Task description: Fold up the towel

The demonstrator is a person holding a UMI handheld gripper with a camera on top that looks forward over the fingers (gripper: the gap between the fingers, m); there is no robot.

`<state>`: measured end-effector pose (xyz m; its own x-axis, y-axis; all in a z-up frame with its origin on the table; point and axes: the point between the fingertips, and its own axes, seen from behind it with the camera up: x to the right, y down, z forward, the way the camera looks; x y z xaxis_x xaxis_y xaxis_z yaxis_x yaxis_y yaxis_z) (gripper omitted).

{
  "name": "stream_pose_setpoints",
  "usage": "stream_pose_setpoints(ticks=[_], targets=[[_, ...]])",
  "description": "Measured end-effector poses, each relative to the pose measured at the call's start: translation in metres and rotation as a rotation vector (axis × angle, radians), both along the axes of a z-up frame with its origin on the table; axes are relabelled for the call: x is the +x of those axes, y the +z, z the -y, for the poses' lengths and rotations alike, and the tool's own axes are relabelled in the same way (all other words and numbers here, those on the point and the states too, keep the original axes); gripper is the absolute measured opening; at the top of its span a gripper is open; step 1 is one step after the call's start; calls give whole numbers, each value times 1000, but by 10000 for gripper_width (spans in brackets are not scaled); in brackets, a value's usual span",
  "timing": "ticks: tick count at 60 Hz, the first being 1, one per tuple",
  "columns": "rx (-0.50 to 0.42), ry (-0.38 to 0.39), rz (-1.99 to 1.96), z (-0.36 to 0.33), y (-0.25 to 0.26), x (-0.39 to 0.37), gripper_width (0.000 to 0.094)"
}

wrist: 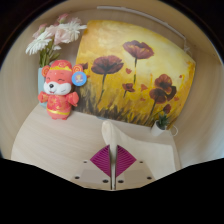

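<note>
My gripper point(113, 162) is shut on a cream-white towel point(111, 138). A narrow fold of the towel is pinched between the two magenta pads point(100, 160) and sticks out just ahead of the fingertips. The rest of the towel is hidden. The gripper is held above a pale table point(55, 140).
A large yellow painting of dark red flowers point(135, 75) leans at the back of the table. A red and white plush toy point(60, 90) stands left of it, with a bunch of white and pink flowers point(52, 36) behind. A small dark object point(163, 122) sits at the painting's right foot.
</note>
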<state>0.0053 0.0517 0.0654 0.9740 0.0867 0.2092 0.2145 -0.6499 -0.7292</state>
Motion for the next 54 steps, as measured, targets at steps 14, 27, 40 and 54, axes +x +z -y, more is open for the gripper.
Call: stream_pose_setpoints(ticks=[14, 27, 40, 54], targets=[[106, -162, 48, 6, 63, 149, 34], [-64, -240, 111, 46, -22, 258, 303], [4, -185, 25, 57, -2, 236, 512], [171, -156, -26, 65, 112, 185, 551]])
